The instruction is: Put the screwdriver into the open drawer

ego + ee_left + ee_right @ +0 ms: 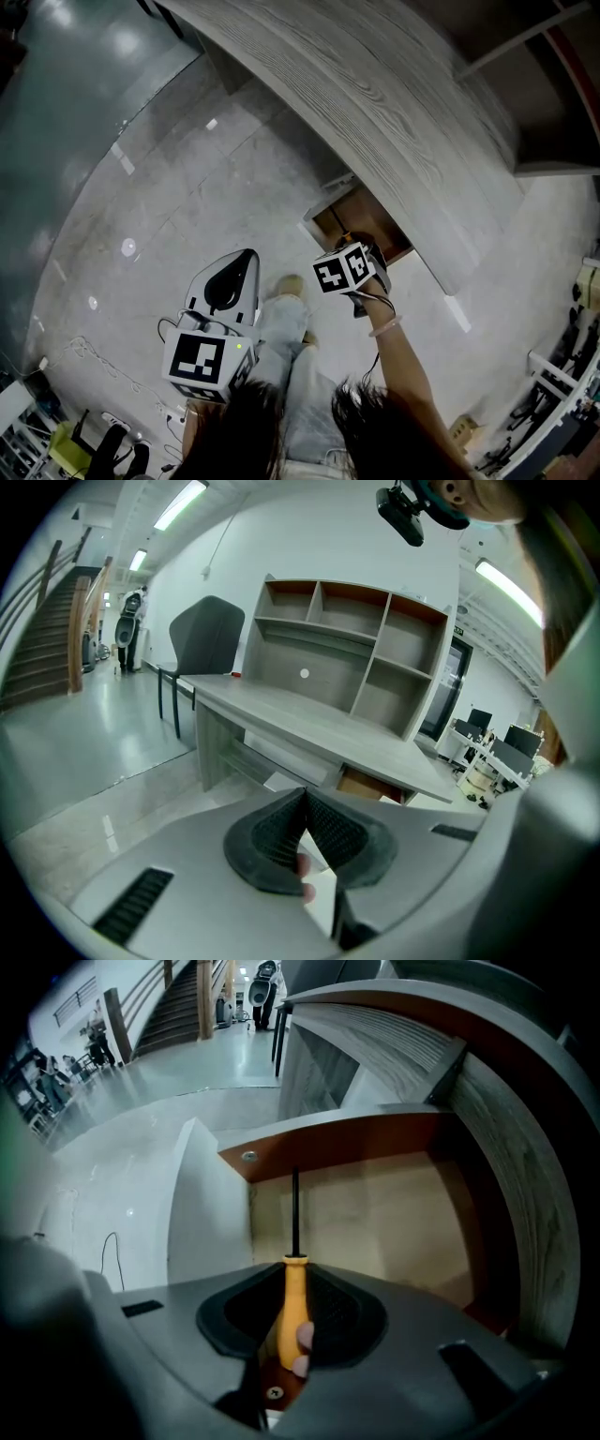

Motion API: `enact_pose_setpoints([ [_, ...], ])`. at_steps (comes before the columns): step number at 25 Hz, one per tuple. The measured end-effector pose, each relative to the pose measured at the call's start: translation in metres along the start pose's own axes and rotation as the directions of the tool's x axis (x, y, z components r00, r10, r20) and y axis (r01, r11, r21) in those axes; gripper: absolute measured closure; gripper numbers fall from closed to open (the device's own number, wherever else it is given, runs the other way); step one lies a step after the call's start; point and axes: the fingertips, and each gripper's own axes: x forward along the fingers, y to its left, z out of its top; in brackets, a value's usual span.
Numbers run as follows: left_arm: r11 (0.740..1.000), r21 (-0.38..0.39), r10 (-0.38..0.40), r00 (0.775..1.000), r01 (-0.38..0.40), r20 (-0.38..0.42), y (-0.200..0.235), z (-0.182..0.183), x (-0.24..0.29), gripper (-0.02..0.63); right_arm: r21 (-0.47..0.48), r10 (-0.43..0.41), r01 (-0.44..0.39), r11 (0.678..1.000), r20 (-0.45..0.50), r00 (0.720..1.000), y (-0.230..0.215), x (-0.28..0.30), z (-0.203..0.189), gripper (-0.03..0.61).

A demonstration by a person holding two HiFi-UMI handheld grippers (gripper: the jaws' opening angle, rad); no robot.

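- Floor (169, 206) lies bare and wide to the left of the desk (403, 122), with plenty of room on that side.
- Desk edge overhangs the open drawer (375, 1213); a brown far wall and a white side wall frame its bare wooden bottom.
- Right gripper (295, 1283) reaches out over the drawer on an outstretched forearm, jaws clamped on the screwdriver (292, 1302). The orange handle sits between the pads and the black shaft points toward the far wall.
- Left gripper (302, 829) hangs low, well apart from the drawer, jaws pressed together on nothing.
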Motion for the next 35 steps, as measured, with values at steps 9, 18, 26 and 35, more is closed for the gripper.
enact_pose_setpoints([
  [9,1.000,-0.004,0.001,1.000,-0.001,-0.002,-0.002,-0.002,0.003,0.597,-0.003,0.011,-0.011,1.000,-0.015,1.000,0.001,0.003,0.000,0.494],
  [18,1.000,0.001,-0.016,1.000,0.016,-0.003,-0.011,-0.004,0.005,0.597,-0.001,0.021,-0.021,1.000,0.003,1.000,0.002,-0.003,-0.001,0.479],
  [26,1.000,0.002,-0.019,1.000,0.019,-0.007,-0.017,-0.007,0.002,0.597,0.007,0.031,-0.031,0.999,0.025,0.999,0.004,-0.010,-0.001,0.479],
  [35,1.000,0.017,-0.022,1.000,0.022,-0.001,-0.025,-0.010,-0.008,0.597,0.029,0.031,-0.033,0.999,0.053,0.998,0.006,-0.024,-0.007,0.478],
])
